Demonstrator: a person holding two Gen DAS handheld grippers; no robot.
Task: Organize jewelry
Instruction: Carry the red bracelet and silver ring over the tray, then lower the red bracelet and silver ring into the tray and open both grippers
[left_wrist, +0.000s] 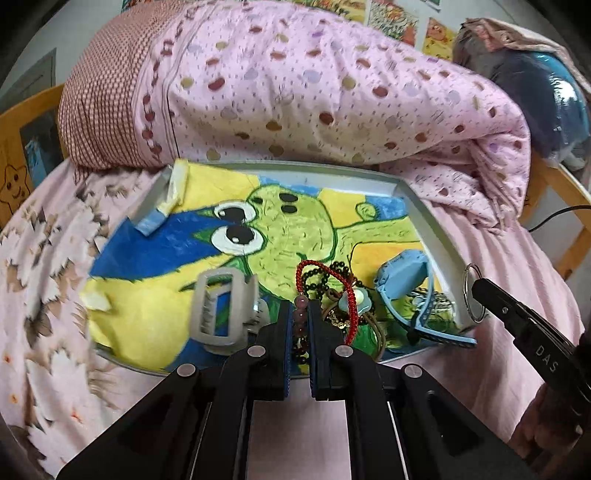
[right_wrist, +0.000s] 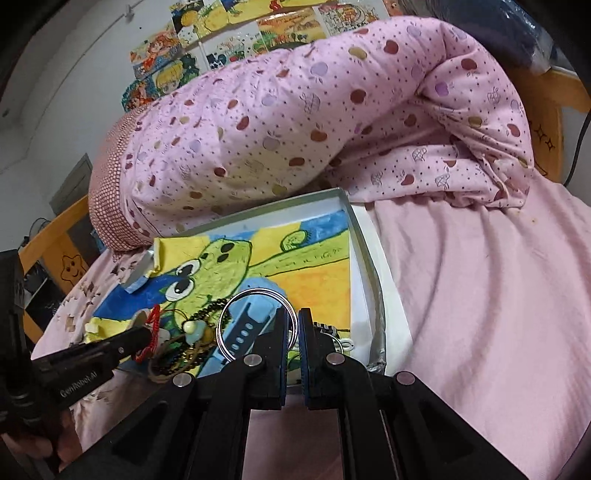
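A shallow white tray (left_wrist: 436, 229) lined with a frog drawing lies on the bed. At its near end is a heap of jewelry: a red cord bracelet (left_wrist: 325, 271), dark bead strings (left_wrist: 321, 280), a blue watch (left_wrist: 400, 273) and a grey hair claw (left_wrist: 221, 306). My left gripper (left_wrist: 299, 306) is shut on a pink bead bracelet (left_wrist: 301, 314) over that heap. My right gripper (right_wrist: 293, 315) is shut on a thin silver bangle (right_wrist: 221, 314) above the blue watch (right_wrist: 255, 314). The bangle (left_wrist: 466, 291) also shows at the tray's right edge in the left wrist view.
A rolled pink spotted quilt (left_wrist: 314, 92) lies just behind the tray (right_wrist: 365, 258). Pink sheet (right_wrist: 480, 277) spreads to the right. A torn piece of the tray's rim (left_wrist: 162, 206) stands loose at its far left corner. Wooden bed rails (left_wrist: 569, 240) border the sides.
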